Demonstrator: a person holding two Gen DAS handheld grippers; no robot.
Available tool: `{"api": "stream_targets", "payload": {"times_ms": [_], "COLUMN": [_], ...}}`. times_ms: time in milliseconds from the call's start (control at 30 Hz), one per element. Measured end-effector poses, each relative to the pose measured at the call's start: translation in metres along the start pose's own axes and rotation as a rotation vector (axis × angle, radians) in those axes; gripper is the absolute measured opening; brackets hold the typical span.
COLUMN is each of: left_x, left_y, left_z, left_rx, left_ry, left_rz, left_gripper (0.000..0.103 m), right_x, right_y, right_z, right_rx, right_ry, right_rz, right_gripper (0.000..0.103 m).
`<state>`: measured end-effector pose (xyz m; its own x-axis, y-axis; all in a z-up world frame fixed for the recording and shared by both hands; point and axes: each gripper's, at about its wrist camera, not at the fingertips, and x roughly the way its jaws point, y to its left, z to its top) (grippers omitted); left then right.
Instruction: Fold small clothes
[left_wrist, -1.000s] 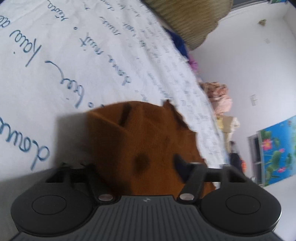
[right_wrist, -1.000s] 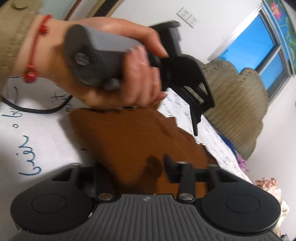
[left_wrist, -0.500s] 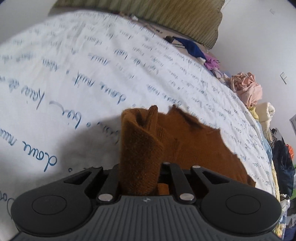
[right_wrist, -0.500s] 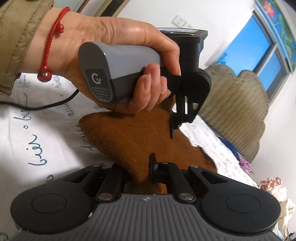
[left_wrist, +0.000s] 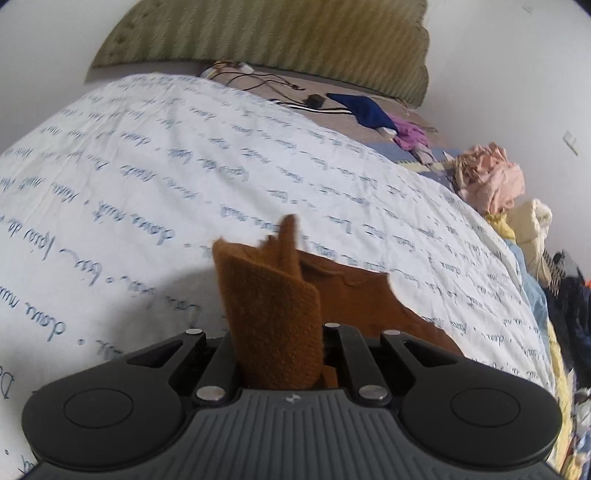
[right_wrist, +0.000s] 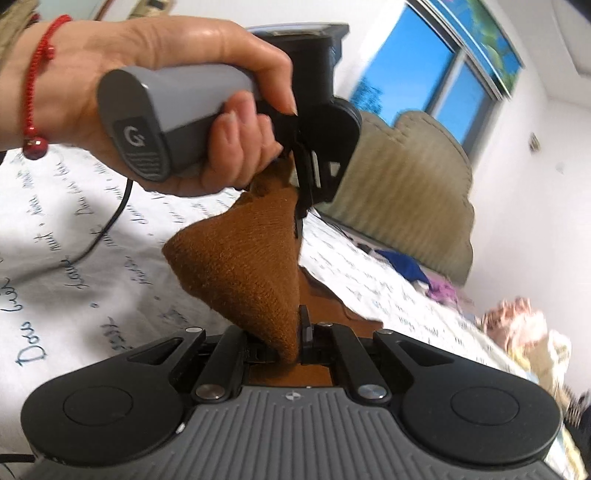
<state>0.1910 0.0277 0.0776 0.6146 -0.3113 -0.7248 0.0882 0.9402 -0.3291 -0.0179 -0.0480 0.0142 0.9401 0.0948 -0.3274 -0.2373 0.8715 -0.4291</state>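
A small brown knit garment (left_wrist: 273, 317) lies on the white bedsheet with blue script (left_wrist: 147, 192). My left gripper (left_wrist: 280, 354) is shut on one edge of it and holds that edge raised above the sheet. In the right wrist view my right gripper (right_wrist: 288, 350) is shut on another edge of the brown garment (right_wrist: 243, 266). The cloth stretches up from it to the left gripper (right_wrist: 303, 206), held in a hand above. The rest of the garment trails down onto the bed behind the lifted part.
A padded olive headboard (left_wrist: 280, 40) stands at the far end of the bed. Cables, a blue cloth (left_wrist: 365, 110) and purple cloth lie near it. A pile of pink and yellow clothes (left_wrist: 495, 184) sits along the right edge. A black cable (right_wrist: 107, 229) runs from the left handle.
Both grippers have closed on the brown garment and lifted its edges off the sheet. The garment was flat a second ago; now it hangs raised between the two grippers.
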Motion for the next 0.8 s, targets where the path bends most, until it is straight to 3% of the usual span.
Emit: {"api": "stream_targets", "payload": {"times_ms": [400,800], "left_x": [0.038,0.097], "left_y": [-0.123,-0.2], "left_z": [-0.02,-0.052], "left_rx": [0.194,0.324], "left_ry": [0.024,0.108], "left_rz": [0.062,0.085], "left_gripper": [0.009,0.01], "right_x": [-0.014,-0.01], "right_y": [-0.072,-0.133], "right_z": [-0.055,-0.107], "right_rx": [0.228,0.503], "right_ry": [0.055,0.141], "right_rz": [-0.044,-0.021], "right_gripper": [0.007,0.008]}}
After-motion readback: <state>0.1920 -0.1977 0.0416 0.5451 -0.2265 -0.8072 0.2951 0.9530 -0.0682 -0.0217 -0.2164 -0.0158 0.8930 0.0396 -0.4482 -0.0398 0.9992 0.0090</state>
